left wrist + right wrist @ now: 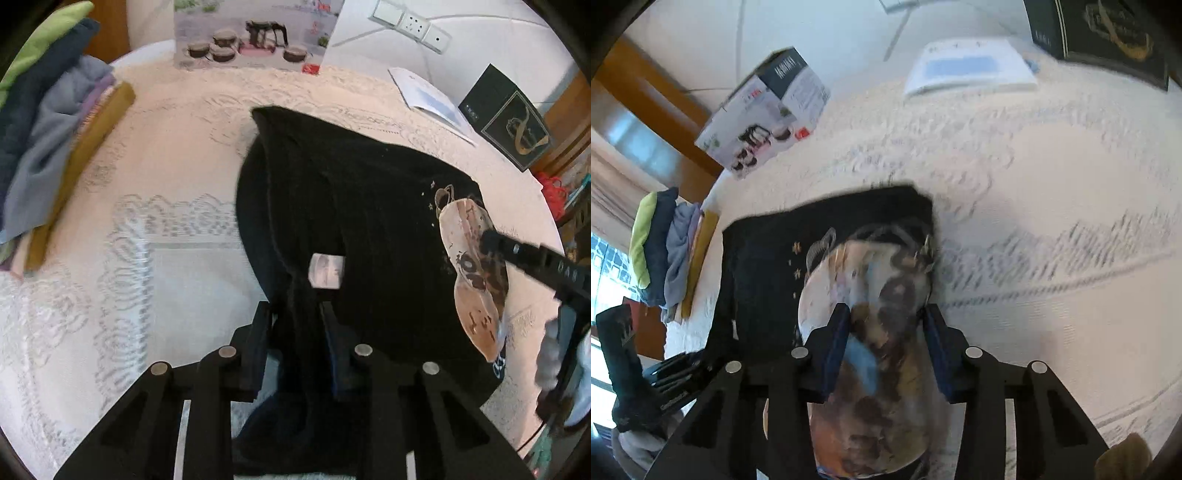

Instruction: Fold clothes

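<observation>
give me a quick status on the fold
Left gripper shut on black shirt. Right gripper straddling its print, grip unclear. Nothing in the way.

Left gripper (295, 317) points steeply down, jaws narrowed on a dark fabric fold – right gripper (884, 326) angled down, jaws part-closed, straddling the printed cloth

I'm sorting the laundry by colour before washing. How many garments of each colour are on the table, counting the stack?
Black printed T-shirt: 1
Lime green folded garment: 1
Dark navy folded garment: 1
Grey-blue folded garment: 1
Mustard folded garment: 1
Total: 5; a lilac layer in the stack is unclear.
</observation>
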Demonstrator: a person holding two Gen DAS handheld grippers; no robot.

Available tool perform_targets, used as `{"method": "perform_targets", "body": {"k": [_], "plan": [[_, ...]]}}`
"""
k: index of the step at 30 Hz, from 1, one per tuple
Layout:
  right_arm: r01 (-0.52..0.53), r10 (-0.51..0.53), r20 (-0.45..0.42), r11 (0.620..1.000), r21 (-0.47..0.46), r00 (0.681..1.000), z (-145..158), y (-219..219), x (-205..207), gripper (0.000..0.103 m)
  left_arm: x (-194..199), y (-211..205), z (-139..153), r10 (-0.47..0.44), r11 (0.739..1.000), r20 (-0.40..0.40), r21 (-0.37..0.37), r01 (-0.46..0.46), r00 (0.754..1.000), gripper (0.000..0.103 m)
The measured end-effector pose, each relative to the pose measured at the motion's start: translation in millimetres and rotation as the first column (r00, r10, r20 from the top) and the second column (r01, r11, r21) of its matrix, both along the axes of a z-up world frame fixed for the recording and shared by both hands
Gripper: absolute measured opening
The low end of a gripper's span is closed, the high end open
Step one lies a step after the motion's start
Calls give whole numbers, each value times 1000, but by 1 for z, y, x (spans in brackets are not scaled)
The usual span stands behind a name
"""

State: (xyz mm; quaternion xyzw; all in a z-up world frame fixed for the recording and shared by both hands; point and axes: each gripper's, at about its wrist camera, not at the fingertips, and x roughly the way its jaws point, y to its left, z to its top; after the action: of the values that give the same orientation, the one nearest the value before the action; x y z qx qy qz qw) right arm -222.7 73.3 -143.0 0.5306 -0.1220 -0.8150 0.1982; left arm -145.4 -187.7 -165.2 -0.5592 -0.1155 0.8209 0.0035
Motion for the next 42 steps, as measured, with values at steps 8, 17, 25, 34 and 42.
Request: {"method": "perform_targets", "body": {"k": [8, 17, 25, 34, 42], "plan": [[-69, 69, 3, 998, 10, 998, 3, -1, -19, 46, 21, 18, 6, 70, 997, 57, -33, -68, 996, 74], [-170, 171, -5, 982, 85, 985, -7, -16, -28, 49, 9, 35, -11, 192, 981, 56, -14, -192, 980, 38], [-238, 236, 33, 969, 63, 971, -11, -22, -18, 23, -5, 37, -13, 173, 985, 43, 17, -174, 984, 33], [-250, 254, -8, 958, 142, 967, -6, -33, -14, 25, -20, 43, -13, 170, 985, 32, 21, -171, 985, 30], [-244, 248, -6, 955, 166, 969, -8, -35, -13, 25, -34, 50, -15, 166, 986, 18, 22, -166, 986, 30]]}}
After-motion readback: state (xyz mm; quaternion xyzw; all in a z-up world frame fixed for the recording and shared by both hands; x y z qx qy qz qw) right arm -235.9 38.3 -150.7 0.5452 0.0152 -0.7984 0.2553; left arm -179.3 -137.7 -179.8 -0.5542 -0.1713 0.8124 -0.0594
